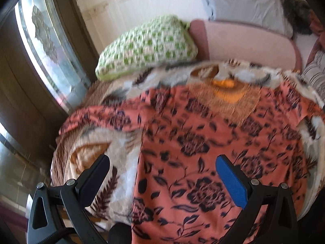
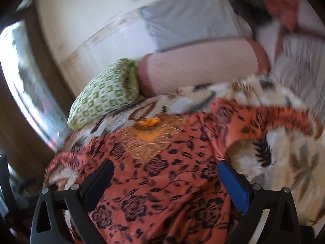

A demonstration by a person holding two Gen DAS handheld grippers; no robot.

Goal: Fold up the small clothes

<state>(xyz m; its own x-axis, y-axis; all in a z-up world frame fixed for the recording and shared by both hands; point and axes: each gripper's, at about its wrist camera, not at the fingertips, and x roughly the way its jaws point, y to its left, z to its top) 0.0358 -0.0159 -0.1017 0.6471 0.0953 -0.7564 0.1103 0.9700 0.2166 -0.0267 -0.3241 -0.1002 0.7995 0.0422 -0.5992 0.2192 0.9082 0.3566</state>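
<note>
Both my grippers, left (image 1: 162, 174) and right (image 2: 165, 180), gape wide, holding nothing. The orange floral top (image 1: 203, 142) lies flat beneath them, neckline farthest ahead, its left edge between my left fingers.

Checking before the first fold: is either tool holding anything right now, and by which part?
Nothing is held. The left tool and right tool are both open above the orange floral garment.

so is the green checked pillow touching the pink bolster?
Touching. Right wrist view: green checked pillow presses against the pink bolster's end with no gap; left wrist view agrees.
</note>
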